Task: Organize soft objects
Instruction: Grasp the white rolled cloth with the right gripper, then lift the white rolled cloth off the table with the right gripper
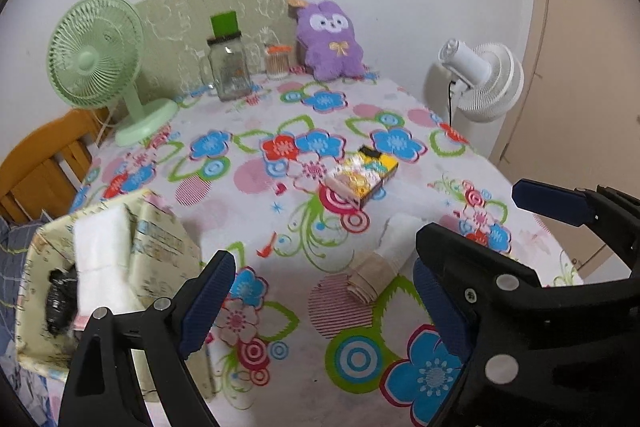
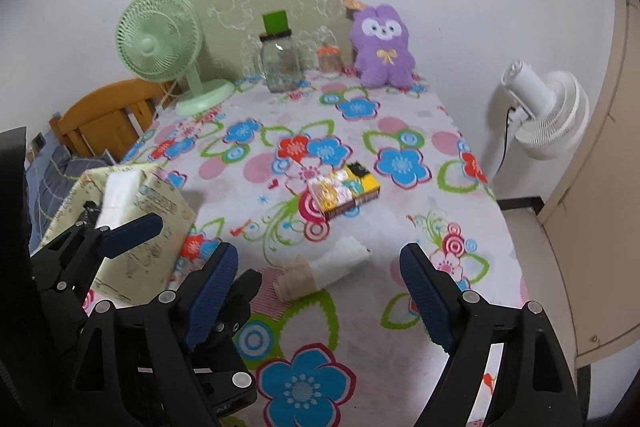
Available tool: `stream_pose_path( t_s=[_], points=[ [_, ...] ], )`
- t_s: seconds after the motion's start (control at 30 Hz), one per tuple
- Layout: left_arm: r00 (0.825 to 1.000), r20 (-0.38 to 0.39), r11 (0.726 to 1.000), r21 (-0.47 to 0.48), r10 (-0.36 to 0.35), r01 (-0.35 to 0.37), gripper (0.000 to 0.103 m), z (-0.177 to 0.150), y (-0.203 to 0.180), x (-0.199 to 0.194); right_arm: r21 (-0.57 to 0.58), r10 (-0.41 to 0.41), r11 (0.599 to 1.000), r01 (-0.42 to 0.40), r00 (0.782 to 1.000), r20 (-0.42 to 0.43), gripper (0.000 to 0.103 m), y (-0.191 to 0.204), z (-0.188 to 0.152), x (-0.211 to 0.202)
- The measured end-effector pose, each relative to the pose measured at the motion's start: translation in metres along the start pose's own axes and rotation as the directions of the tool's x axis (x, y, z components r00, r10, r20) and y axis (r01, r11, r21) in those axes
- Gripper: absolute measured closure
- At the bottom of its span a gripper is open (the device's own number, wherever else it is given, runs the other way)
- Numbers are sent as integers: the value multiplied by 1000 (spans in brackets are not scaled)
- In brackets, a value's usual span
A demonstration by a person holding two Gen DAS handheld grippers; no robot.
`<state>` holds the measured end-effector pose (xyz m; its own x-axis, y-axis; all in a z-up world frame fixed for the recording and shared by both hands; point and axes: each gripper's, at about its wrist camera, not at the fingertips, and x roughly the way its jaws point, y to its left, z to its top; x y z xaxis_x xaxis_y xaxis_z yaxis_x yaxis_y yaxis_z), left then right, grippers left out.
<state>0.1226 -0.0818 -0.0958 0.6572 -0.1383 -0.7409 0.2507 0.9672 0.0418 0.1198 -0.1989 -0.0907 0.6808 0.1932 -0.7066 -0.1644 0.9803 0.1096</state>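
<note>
Your left gripper stands with its jaws wide apart, nothing between the pads, pointing down at a slant over the table. Your right gripper is likewise spread wide and empty, angled down over the same table. The two sit side by side, close together, the left one's fingers just beside the right one's.

Two hand-held grippers, both built of matte black plastic: the left gripper and the right gripper each carry two long fingers faced with dark blue ribbed pads. Round silver rivets and small dark screws mark the pivots of the angular, triangulated black linkage arms behind.
</note>
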Motion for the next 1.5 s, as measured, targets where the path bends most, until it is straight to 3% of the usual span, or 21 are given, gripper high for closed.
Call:
stream_pose_path(
  t_s=[0.6, 0.93, 1.1, 1.3, 1.5],
  points=[
    [993, -118, 999, 28, 23, -20, 11, -9, -3, 63, 112, 36, 993, -19, 988, -153, 18, -23, -11, 71],
    [987, -161, 999, 34, 16, -11, 11, -14, -1, 81, 131, 60, 991, -31, 972, -226, 33, -19, -12, 101],
    [984, -179, 1000, 28, -1, 6, 11, -14, 1, 85, 118, 61, 992, -31, 963, -262, 50, -14, -14, 115],
    [983, -185, 999, 33, 4, 2, 11, -13, 1, 87, 87, 42, 996, -20, 965, -257, 69, -12, -13, 118],
    [983, -184, 999, 42, 19, -11, 11, -8, -3, 88, 81, 43, 996, -24, 970, -239, 78, -14, -14, 116]
  ],
)
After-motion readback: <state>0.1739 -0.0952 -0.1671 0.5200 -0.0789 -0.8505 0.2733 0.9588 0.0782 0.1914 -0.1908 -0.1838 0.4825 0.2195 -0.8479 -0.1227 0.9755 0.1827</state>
